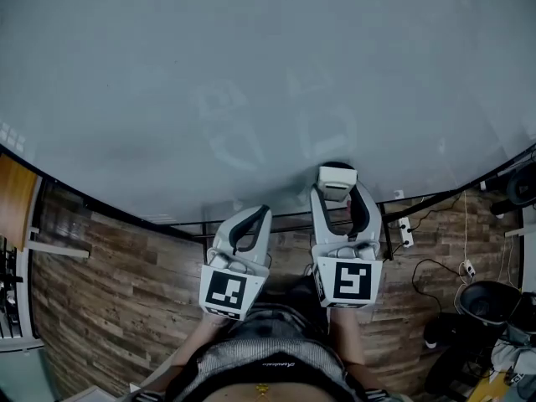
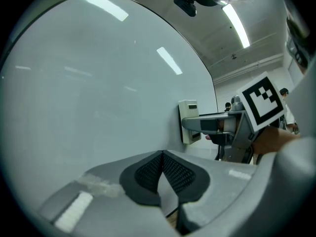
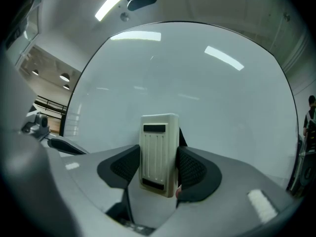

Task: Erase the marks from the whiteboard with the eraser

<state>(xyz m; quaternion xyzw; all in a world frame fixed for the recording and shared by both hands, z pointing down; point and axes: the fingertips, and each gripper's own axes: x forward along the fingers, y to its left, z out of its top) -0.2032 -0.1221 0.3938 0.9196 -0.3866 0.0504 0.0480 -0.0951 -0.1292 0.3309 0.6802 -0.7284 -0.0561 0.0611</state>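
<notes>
The whiteboard (image 1: 251, 74) fills the upper head view; its surface shows only faint ghost smears (image 1: 243, 145) near the lower middle. My right gripper (image 1: 337, 193) is shut on the cream eraser (image 1: 336, 179), held close against the board's lower part. In the right gripper view the eraser (image 3: 159, 152) stands upright between the black pads, with the board (image 3: 197, 83) behind it. My left gripper (image 1: 254, 216) hangs lower left of it, shut with nothing held; its pads (image 2: 148, 174) meet in the left gripper view. The eraser (image 2: 187, 121) and right gripper show there at right.
Below the board runs its black frame (image 1: 201, 224) and a wood-pattern floor (image 1: 109, 283). A power strip and cables (image 1: 406, 233) lie at right, with a black bin (image 1: 490, 304) and clutter beyond. A wooden door (image 1: 15, 199) stands at far left.
</notes>
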